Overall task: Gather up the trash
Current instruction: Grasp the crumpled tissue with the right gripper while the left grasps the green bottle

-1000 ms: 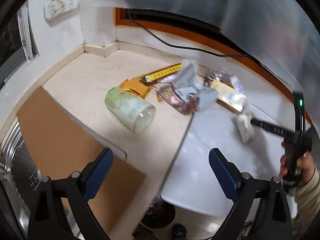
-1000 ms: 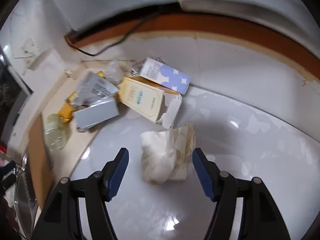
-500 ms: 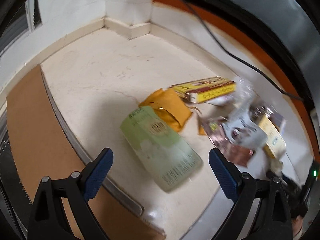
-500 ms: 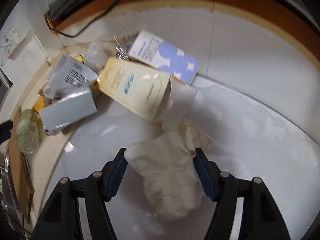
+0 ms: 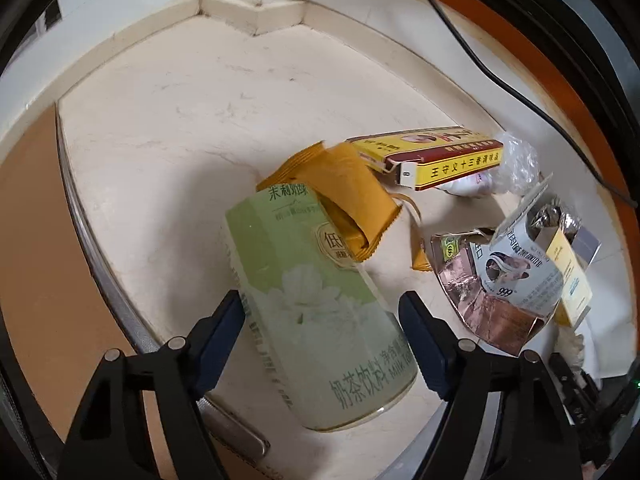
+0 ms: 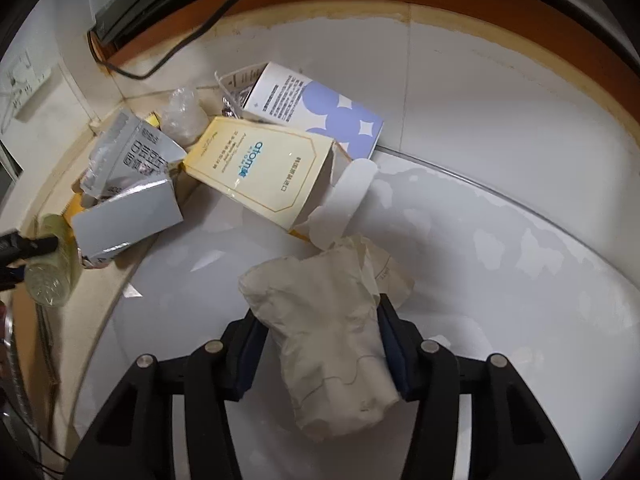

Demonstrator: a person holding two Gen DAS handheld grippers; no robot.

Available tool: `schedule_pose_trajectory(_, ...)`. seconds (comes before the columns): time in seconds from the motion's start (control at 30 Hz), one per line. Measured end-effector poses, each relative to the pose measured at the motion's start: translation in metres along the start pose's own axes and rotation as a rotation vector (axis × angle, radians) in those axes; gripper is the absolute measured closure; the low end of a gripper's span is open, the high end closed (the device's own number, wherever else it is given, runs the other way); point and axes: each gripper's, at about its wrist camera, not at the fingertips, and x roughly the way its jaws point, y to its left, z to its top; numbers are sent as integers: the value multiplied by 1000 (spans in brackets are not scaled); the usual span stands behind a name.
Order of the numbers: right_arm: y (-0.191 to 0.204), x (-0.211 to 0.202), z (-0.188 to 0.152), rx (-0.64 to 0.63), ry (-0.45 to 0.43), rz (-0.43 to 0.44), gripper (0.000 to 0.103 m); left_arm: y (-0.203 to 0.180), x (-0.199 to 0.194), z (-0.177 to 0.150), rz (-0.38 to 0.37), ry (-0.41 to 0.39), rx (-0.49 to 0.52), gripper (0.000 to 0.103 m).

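Observation:
In the left wrist view a pale green milk tea bottle lies on its side on the cream counter, between the fingers of my left gripper; the jaws have narrowed to the bottle's sides. In the right wrist view my right gripper has closed on a crumpled white tissue on the white glossy surface. The bottle also shows at the far left of the right wrist view.
Trash lies in a heap: an orange wrapper, a yellow-red carton, a copper foil pouch, a cream box, a blue-dotted box, a grey box. A black cable runs along the wall. A brown board lies left.
My left gripper has moved down onto the green bottle and its jaws have narrowed around it. My right gripper has moved forward and closed on the tissue.

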Motion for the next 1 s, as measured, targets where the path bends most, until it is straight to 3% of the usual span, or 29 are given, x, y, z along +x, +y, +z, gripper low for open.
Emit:
schedule_pose_trajectory(0.3,-9,-25,-19,27,-12,84,56,-16,-13,-22,-6,-25,49,34)
schedule_pose_trajectory(0.5,-4,-54,-47,8,-39,153,58,-15,-45,-54,-51,-44,42,36)
schedule_pose_trajectory(0.7,14,-85,-68,-15,-58,255,58,-26,-101,-103,-91,-105,98,37)
schedule_pose_trajectory(1.0,55,-140,-113,-164,-44,425,58,-38,-187,-212,-96,-226,194,37)
